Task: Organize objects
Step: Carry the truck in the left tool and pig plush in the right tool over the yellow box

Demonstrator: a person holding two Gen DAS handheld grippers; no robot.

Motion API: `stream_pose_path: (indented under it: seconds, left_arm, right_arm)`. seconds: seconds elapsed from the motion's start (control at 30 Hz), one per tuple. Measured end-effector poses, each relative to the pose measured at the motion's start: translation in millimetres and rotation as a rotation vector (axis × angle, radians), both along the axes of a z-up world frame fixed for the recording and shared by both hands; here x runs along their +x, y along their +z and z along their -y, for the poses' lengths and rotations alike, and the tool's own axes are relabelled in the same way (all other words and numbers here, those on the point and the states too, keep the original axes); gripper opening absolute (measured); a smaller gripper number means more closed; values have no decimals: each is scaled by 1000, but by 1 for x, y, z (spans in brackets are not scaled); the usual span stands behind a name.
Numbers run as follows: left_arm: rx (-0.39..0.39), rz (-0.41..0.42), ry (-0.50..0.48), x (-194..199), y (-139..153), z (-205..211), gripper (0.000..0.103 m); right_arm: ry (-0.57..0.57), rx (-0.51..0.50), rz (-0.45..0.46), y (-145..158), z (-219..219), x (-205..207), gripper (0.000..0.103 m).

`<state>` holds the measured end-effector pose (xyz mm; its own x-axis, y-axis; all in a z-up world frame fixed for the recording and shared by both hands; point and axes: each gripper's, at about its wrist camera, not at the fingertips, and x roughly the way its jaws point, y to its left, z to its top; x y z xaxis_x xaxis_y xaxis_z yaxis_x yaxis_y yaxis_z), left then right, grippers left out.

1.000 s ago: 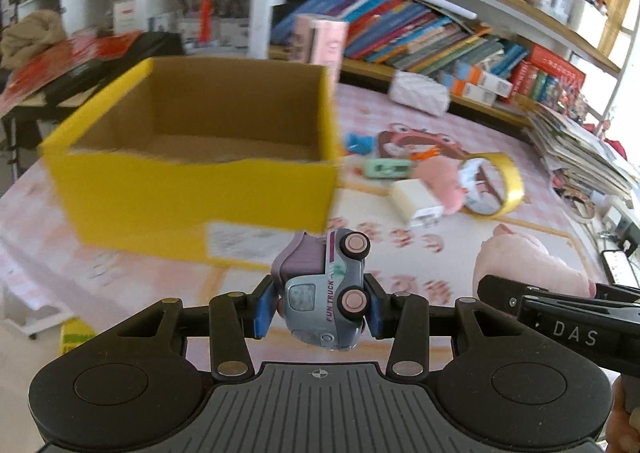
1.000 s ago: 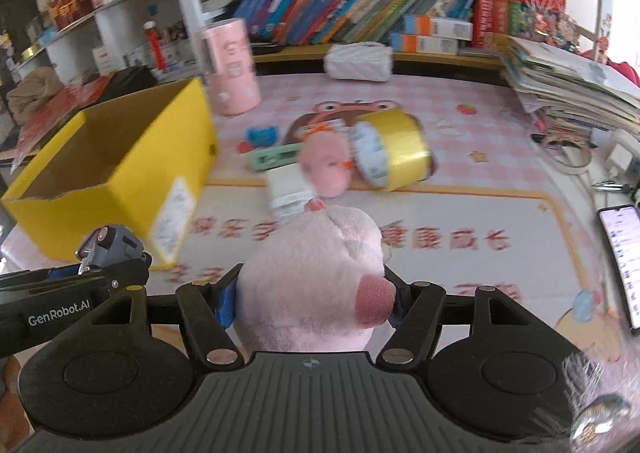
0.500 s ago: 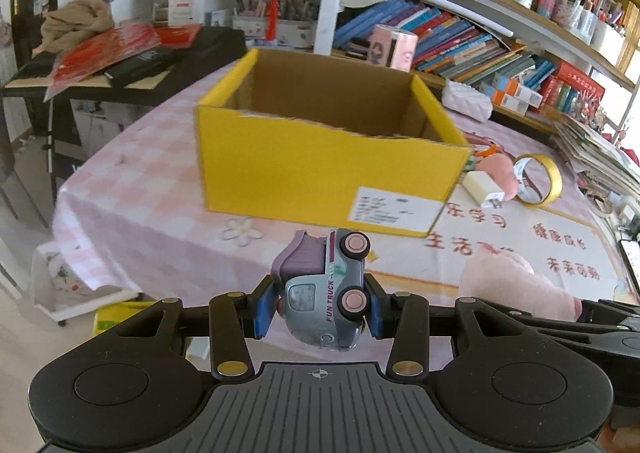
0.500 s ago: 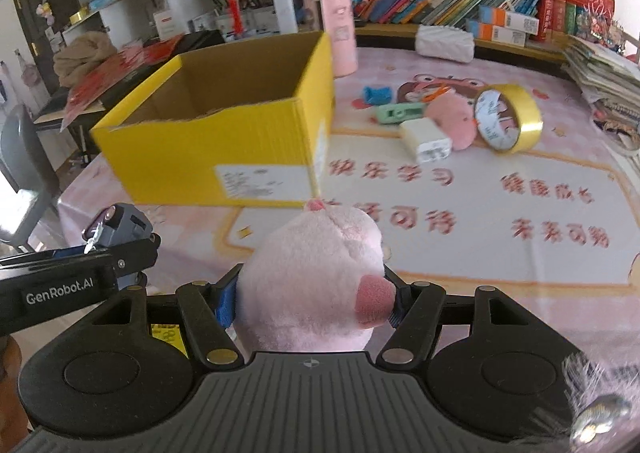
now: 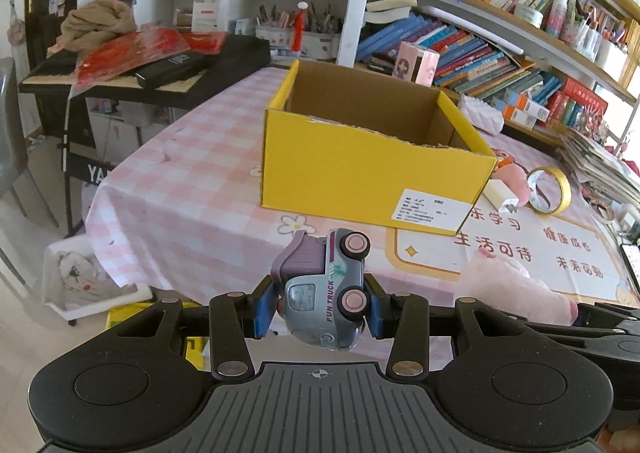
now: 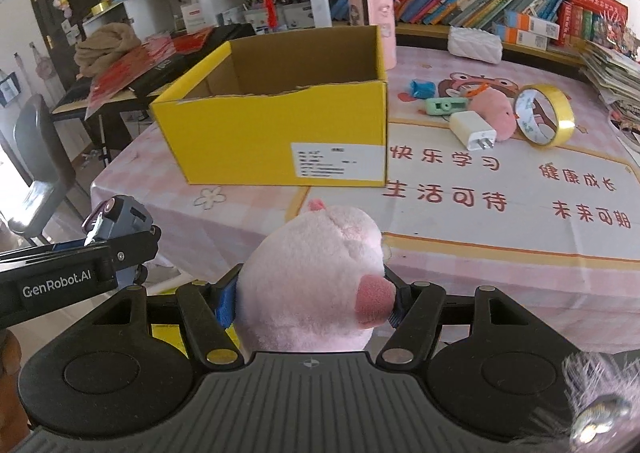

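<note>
My left gripper (image 5: 320,307) is shut on a grey and purple toy truck (image 5: 324,289), held on its side above the table's near edge. My right gripper (image 6: 312,303) is shut on a pink plush pig (image 6: 316,277), held beside it; the pig also shows in the left wrist view (image 5: 512,289). An open yellow cardboard box (image 5: 368,177) stands on the pink checked table (image 5: 180,189), ahead of both grippers; it also shows in the right wrist view (image 6: 280,133). Its inside looks empty as far as I can see.
Right of the box lie a yellow tape roll (image 6: 544,115), a white charger (image 6: 474,131), a small pink plush (image 6: 494,111), a green item (image 6: 446,107) and a blue item (image 6: 420,89). Bookshelves (image 5: 500,53) stand behind. A chair (image 6: 40,169) stands at the left.
Both grippers have pulled back from the table with their toys still held. The yellow box now looks smaller and farther away, and the table's near edge has come into view.
</note>
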<state>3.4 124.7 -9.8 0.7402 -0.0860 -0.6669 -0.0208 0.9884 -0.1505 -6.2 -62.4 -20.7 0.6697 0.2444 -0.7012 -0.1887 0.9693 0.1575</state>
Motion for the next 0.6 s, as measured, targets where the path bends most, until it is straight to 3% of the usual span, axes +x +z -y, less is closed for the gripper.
stream_pose_path:
  seconds: [0.3,0.6]
  left_arm:
    - [9,73,-23,-11,11,-5,42]
    - [51,181,-19,0,33,-3,42]
  right_arm:
    - [32,-14,25,7,-15,-7,64]
    - [32,-23,214,35,-21,-2,64]
